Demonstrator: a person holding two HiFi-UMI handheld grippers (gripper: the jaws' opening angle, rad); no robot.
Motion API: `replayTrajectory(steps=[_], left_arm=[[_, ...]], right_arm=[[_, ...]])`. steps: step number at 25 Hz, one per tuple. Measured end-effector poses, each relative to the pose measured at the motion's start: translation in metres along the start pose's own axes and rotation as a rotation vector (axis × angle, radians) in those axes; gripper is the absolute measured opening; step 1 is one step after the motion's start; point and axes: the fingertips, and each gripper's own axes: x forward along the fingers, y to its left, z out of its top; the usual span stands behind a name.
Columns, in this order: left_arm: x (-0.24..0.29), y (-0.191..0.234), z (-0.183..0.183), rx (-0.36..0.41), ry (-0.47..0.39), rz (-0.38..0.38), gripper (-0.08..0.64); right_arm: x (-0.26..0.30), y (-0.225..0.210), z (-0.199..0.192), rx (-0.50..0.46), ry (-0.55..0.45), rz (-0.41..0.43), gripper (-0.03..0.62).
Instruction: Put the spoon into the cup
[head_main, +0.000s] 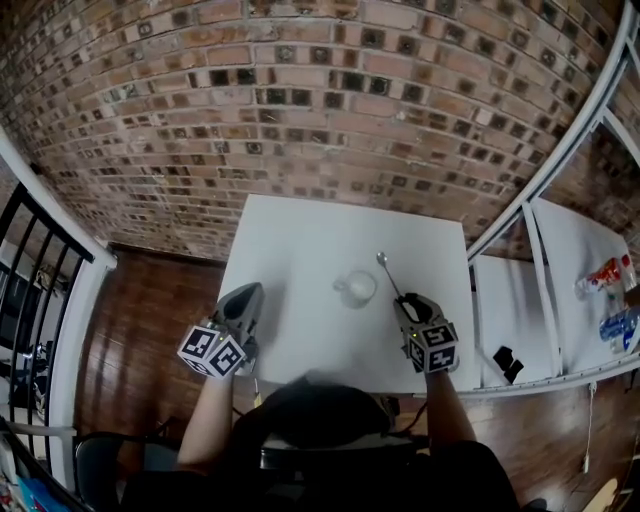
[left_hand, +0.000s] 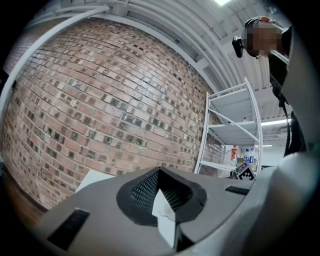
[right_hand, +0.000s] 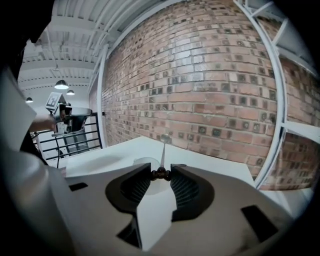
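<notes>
My right fingers (right_hand: 186, 189) pinch the spoon (right_hand: 162, 150) by its end. It points to the far edge of the table (head_main: 300, 240), with the cup (head_main: 357, 288) just left of it. My left fingers (left_hand: 145, 192) are shut, empty.

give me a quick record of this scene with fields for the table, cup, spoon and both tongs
table: white, set against a brick wall
cup: pale, upright near the table's middle
spoon: metal, gripped at the handle end, bowl end pointing away from the person, just right of the cup in the head view
right tongs: shut on the spoon's handle
left tongs: shut, nothing between them, near the table's front left edge
task state: spoon not yet in the cup
</notes>
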Motion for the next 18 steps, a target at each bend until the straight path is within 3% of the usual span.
replayTrajectory(steps=[12, 18], left_arm=[[-0.010, 0.004, -0.011, -0.025, 0.021, 0.017, 0.003], [-0.010, 0.007, -0.012, -0.033, 0.023, 0.022, 0.003]], right_arm=[[0.014, 0.033, -0.036, -0.053, 0.166, 0.158, 0.129], [0.019, 0.034, -0.041, -0.067, 0.237, 0.167, 0.129]])
